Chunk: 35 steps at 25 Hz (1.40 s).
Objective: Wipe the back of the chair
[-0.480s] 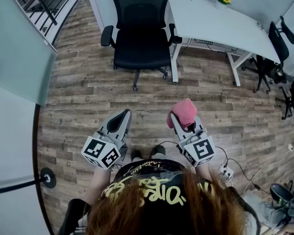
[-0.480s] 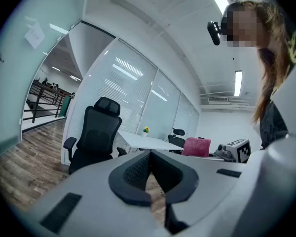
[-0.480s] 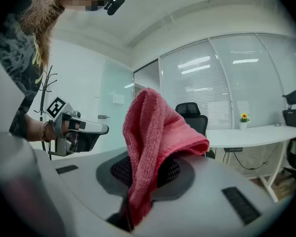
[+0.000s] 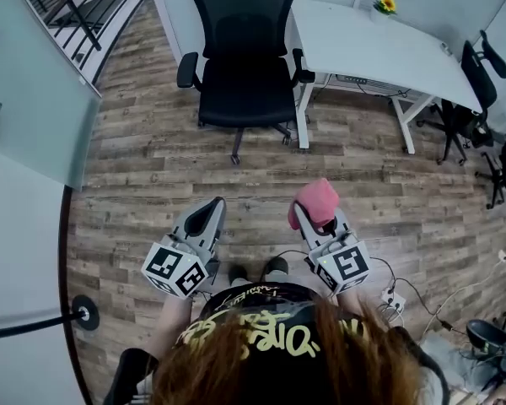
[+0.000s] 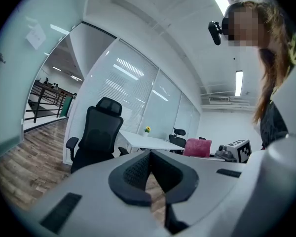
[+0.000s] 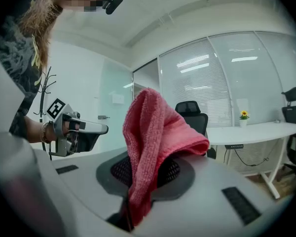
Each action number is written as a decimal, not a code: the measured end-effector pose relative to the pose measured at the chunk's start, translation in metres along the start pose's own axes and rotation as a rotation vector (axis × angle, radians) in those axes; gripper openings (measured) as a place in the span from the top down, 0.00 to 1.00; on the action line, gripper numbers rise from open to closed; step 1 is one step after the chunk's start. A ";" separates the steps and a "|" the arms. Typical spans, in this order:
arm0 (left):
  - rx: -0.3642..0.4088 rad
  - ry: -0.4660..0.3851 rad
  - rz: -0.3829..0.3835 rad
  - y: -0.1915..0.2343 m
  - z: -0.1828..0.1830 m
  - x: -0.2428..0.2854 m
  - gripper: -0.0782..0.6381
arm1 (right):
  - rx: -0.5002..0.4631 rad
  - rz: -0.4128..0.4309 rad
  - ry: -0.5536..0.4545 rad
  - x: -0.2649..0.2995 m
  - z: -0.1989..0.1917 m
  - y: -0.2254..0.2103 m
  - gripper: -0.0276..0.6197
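A black mesh-backed office chair (image 4: pixel 239 53) with armrests stands ahead on the wood floor, facing me, beside a white desk (image 4: pixel 379 47). It also shows in the left gripper view as the chair (image 5: pixel 96 137) and in the right gripper view as the chair (image 6: pixel 193 115) behind the cloth. My right gripper (image 4: pixel 308 212) is shut on a pink cloth (image 4: pixel 315 201), which bunches above its jaws (image 6: pixel 155 147). My left gripper (image 4: pixel 209 211) is shut with nothing in it, jaws pressed together (image 5: pixel 149 174). Both grippers are held low, well short of the chair.
A small pot with a yellow flower (image 4: pixel 386 3) stands on the desk. Other black chairs (image 4: pixel 476 83) are at the right. A frosted glass partition (image 4: pixel 29 74) runs along the left. Cables and a power strip (image 4: pixel 390 295) lie on the floor near my right.
The view has shifted slightly; both grippers keep their hold and sit a little lower in frame, the chair a touch lower too.
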State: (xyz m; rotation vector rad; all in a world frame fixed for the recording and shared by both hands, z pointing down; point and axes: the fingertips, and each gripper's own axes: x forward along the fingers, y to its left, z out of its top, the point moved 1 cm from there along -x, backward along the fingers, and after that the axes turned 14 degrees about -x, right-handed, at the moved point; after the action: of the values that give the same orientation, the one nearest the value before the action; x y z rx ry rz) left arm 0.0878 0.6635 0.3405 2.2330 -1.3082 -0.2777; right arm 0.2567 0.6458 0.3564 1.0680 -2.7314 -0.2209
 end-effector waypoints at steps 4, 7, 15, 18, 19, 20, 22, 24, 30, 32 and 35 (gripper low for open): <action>-0.003 -0.002 -0.001 0.003 -0.001 -0.004 0.90 | -0.012 -0.004 -0.018 0.001 0.000 0.003 0.86; -0.004 -0.006 -0.002 0.005 0.001 -0.008 0.90 | -0.008 -0.004 -0.015 0.002 0.003 0.008 0.86; -0.012 -0.008 -0.005 0.017 0.006 -0.026 0.90 | -0.001 0.022 -0.015 0.015 0.008 0.033 0.86; -0.015 -0.008 0.004 0.027 0.009 -0.036 0.90 | -0.019 0.021 -0.011 0.023 0.013 0.045 0.86; -0.018 -0.010 0.005 0.030 0.010 -0.040 0.90 | -0.012 0.024 -0.007 0.025 0.014 0.050 0.86; -0.020 -0.011 0.004 0.033 0.011 -0.044 0.90 | -0.001 0.028 -0.004 0.027 0.015 0.056 0.86; -0.019 -0.006 -0.002 0.038 0.010 -0.052 0.90 | 0.013 0.022 -0.004 0.030 0.017 0.065 0.86; -0.015 0.008 -0.014 0.041 0.007 -0.058 0.90 | 0.016 -0.008 -0.014 0.030 0.018 0.070 0.86; -0.034 0.056 -0.027 0.058 -0.005 -0.069 0.90 | 0.017 -0.044 0.020 0.027 0.007 0.085 0.86; -0.045 0.061 -0.029 0.058 -0.008 -0.070 0.90 | 0.021 -0.045 0.037 0.024 0.004 0.086 0.86; -0.047 0.065 -0.036 0.059 -0.008 -0.064 0.90 | 0.062 -0.060 0.046 0.024 0.000 0.080 0.86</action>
State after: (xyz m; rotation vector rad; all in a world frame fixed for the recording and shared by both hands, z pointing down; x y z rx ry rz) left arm 0.0145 0.6982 0.3738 2.2093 -1.2170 -0.2439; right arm 0.1870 0.6873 0.3763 1.1581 -2.6834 -0.1199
